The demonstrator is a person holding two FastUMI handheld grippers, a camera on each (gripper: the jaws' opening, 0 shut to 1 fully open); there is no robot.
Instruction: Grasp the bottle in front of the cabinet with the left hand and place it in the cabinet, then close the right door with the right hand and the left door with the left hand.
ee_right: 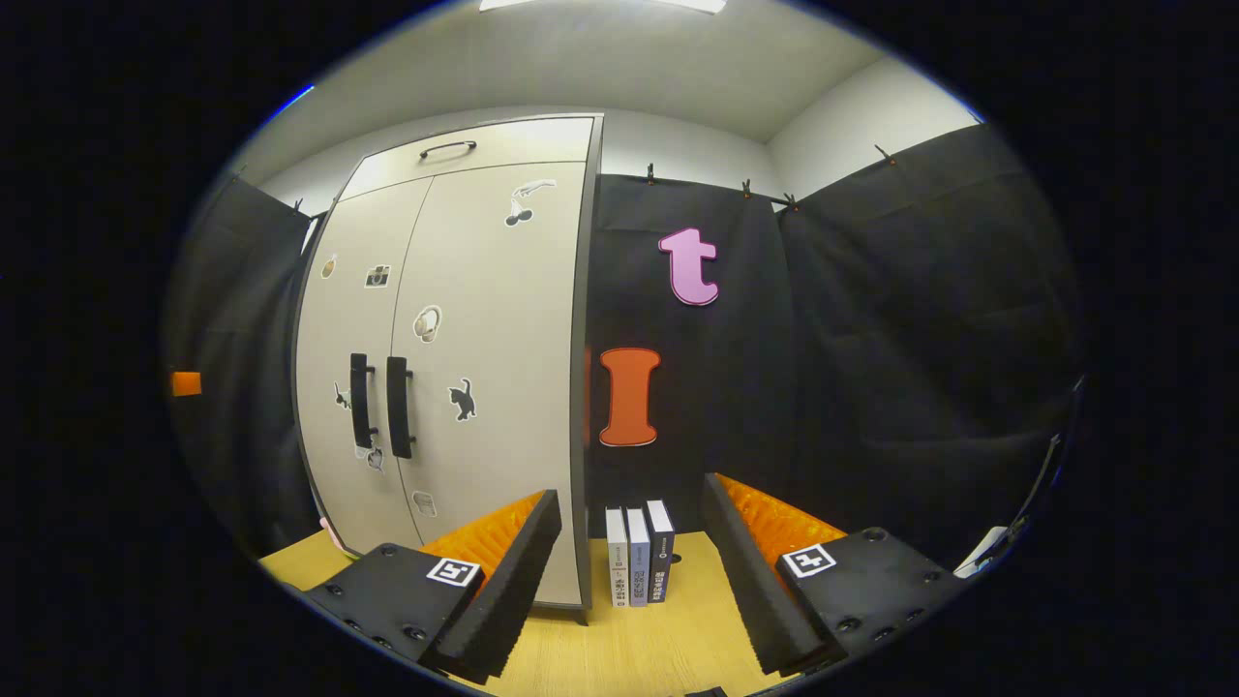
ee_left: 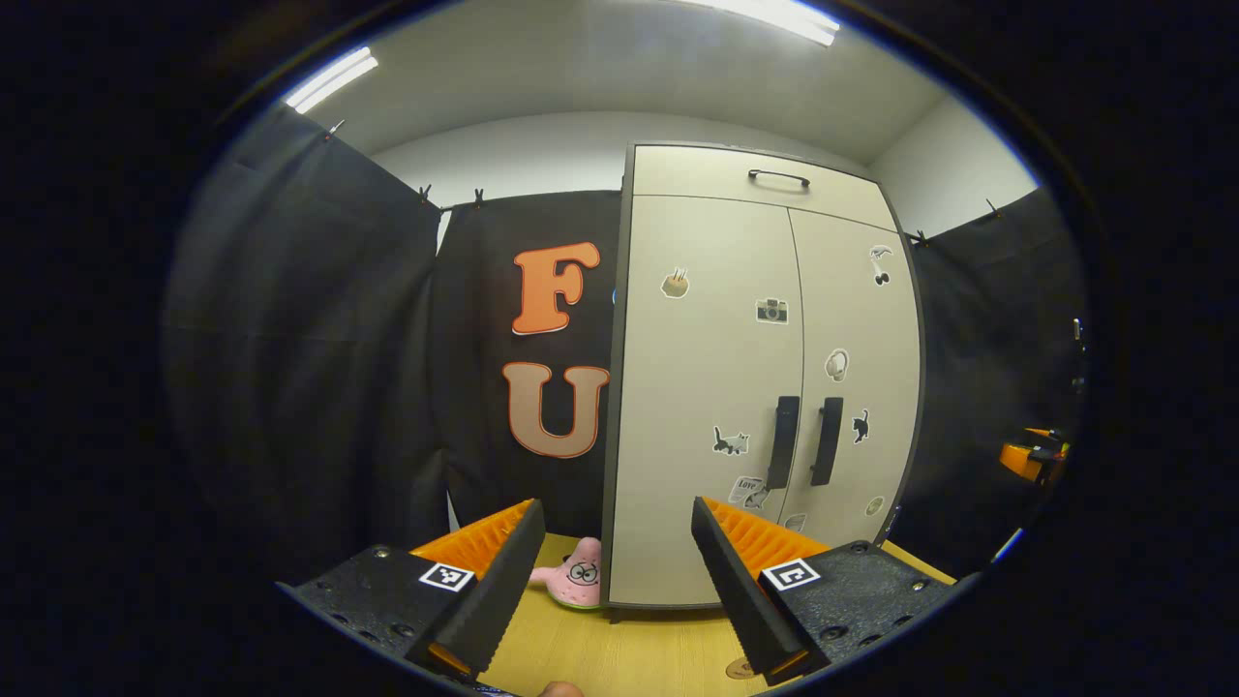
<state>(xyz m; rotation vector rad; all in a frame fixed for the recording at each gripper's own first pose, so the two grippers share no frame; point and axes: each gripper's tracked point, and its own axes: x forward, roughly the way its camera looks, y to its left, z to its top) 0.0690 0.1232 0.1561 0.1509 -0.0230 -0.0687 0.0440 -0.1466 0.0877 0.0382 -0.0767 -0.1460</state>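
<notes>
Cabinet [ee_left: 765,387] doors both shut, bottle likely inside; task looks finished. Left gripper [ee_left: 615,590] wide, empty; right gripper [ee_right: 629,581] wide, empty. Next: likely just withdraw

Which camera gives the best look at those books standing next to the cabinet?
The right gripper view: three books stand upright on the table, right of the cabinet, spines facing the camera. In the left gripper view, the cabinet blocks that side.

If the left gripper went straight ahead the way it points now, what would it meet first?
Most likely the cabinet: the open left gripper aims at the lower part of its closed left door, near the left edge. Depth is unclear.
</notes>
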